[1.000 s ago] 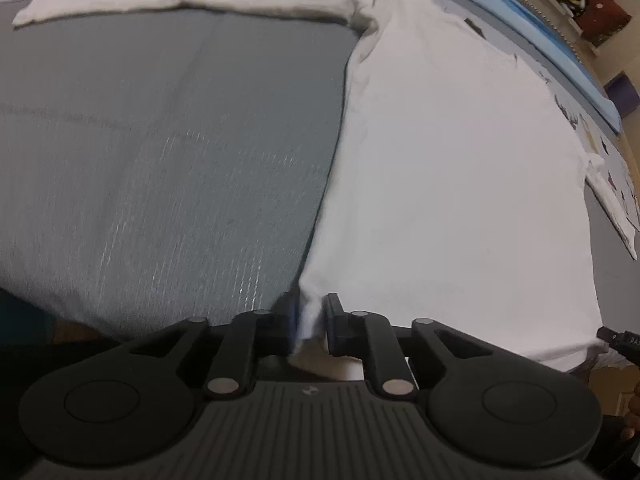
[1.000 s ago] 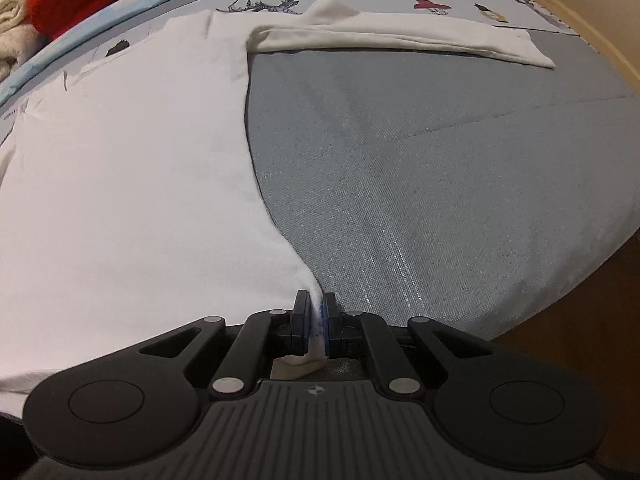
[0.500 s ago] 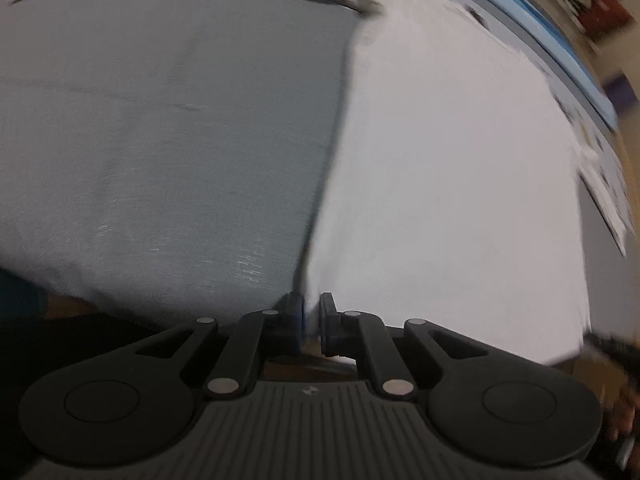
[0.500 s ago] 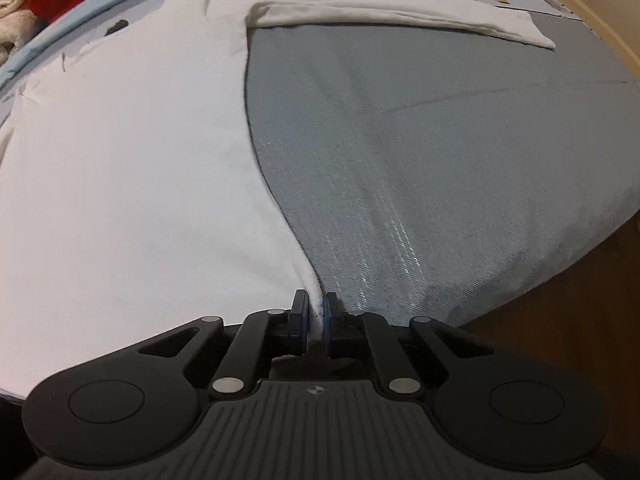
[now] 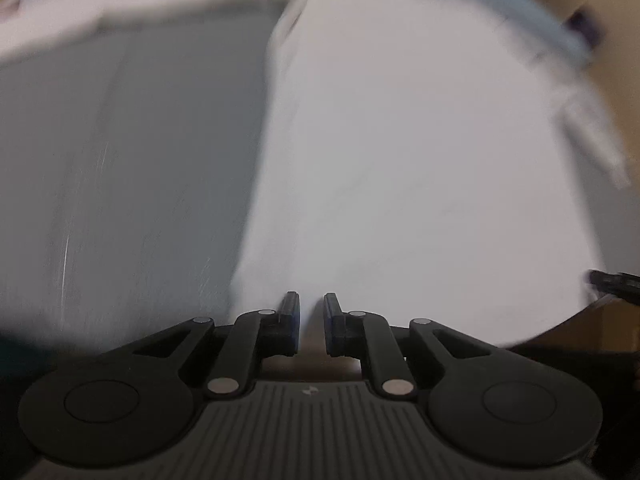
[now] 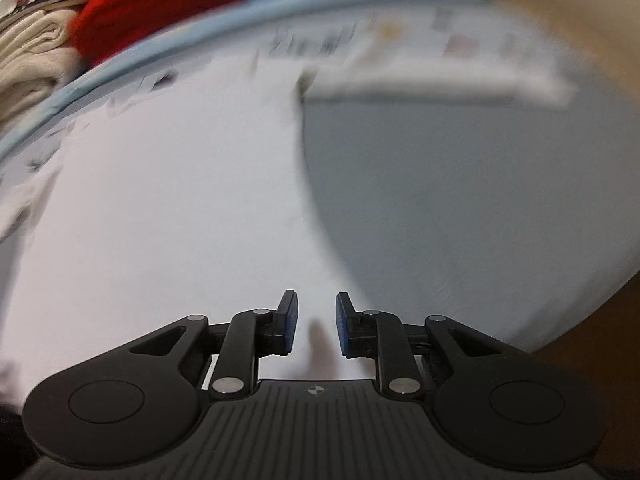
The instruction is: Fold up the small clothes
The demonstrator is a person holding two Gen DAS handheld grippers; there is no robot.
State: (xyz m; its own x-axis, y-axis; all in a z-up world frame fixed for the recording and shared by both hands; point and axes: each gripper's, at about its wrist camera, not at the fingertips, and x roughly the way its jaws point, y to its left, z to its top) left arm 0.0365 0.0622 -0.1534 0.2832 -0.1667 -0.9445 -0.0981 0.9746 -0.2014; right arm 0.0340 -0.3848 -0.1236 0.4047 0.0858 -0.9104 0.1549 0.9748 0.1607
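The grey bedspread (image 5: 120,168) fills everything ahead of my tools, and it's there as my folding surface, flat and wide enough to spread a garment out. Lying on it is the white shirt (image 5: 400,160), straight ahead of both grippers, its body running away from me and one sleeve (image 6: 432,84) stretched out sideways at the far end on my right side. Laid out flat like that, the hem sits nearest me, which I reckon is why both tools are down at this end.

Beyond the shirt, far left of my right tool, there's a red knit thing (image 6: 160,4) and some cream folded fabric (image 6: 32,56) piled up (both views are pretty smeared with motion, so don't ask me for detail).

My left gripper (image 5: 311,322) has a narrow gap between its pads, hovering over the hem near the shirt's left edge, nothing pinched that I can see. My right gripper (image 6: 317,322) is parted a bit wider, also empty, over the hem near the shirt's right edge. My guess: the folding itself isn't done yet.
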